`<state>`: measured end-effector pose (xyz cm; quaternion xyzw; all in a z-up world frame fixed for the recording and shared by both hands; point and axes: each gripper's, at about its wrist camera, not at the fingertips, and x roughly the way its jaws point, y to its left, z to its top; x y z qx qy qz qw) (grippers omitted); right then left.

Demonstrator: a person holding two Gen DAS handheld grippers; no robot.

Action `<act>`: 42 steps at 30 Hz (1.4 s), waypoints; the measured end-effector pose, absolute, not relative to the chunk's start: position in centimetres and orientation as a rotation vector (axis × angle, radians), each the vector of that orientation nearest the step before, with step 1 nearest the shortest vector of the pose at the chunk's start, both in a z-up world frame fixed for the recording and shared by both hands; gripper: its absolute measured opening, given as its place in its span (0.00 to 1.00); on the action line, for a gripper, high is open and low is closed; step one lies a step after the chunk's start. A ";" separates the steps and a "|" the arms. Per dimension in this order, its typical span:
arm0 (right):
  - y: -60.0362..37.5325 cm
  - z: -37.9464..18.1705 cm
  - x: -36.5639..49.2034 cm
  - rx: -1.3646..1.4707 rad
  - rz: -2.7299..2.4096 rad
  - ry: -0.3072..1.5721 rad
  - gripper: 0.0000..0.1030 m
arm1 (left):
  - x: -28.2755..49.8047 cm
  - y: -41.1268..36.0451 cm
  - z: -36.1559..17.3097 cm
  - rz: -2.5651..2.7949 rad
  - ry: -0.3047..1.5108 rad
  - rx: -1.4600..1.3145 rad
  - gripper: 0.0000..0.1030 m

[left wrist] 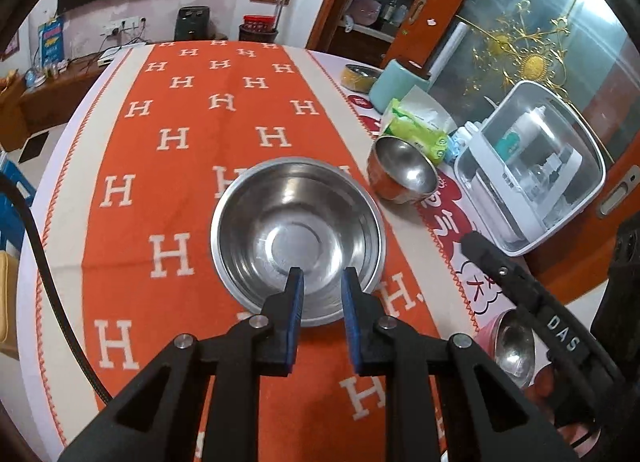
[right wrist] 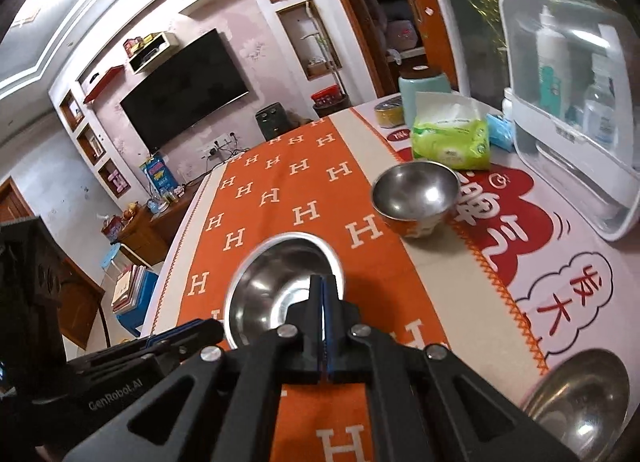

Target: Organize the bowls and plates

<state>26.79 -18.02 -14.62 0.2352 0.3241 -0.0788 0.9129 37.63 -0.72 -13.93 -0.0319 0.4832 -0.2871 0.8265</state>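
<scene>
A large steel bowl (left wrist: 296,230) (right wrist: 276,282) sits upright and empty on the orange H-patterned cloth (left wrist: 180,182). My left gripper (left wrist: 323,274) hovers over its near rim. Its jaws are closed down to a narrow gap, with nothing between the blue pads (left wrist: 295,302). My right gripper (right wrist: 323,282) is shut tight and empty above the same bowl's near right rim. A small steel bowl with an orange outside (left wrist: 402,172) (right wrist: 416,190) stands to the right. A third steel bowl with a pink outside (left wrist: 514,346) (right wrist: 580,394) is near the table's right front.
A green tissue pack (right wrist: 452,138), a teal canister (right wrist: 424,98), a yellow tape roll (right wrist: 388,112) and a white lidded box of bottles (right wrist: 572,102) line the table's right side. The table's left edge (left wrist: 52,182) drops to the floor.
</scene>
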 end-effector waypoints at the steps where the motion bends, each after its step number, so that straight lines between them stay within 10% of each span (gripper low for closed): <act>1: -18.2 -14.6 26.7 0.488 -0.168 0.672 0.00 | 37.6 -0.5 -13.9 -0.603 1.027 -0.067 0.17; 15: -18.0 -15.8 27.5 0.510 -0.152 0.705 0.00 | 39.3 0.7 -14.9 -0.544 1.052 -0.068 0.18; 29: -18.2 -21.0 30.6 0.568 -0.129 0.829 0.18 | 42.5 0.3 -19.1 -0.479 1.118 -0.073 0.46; 40: -17.6 -23.4 32.5 0.582 -0.087 0.849 0.21 | 43.6 -0.4 -21.9 -0.501 1.161 -0.091 0.46; 42: -17.4 -23.5 32.6 0.574 -0.086 0.847 0.19 | 43.6 -0.6 -22.2 -0.508 1.161 -0.084 0.33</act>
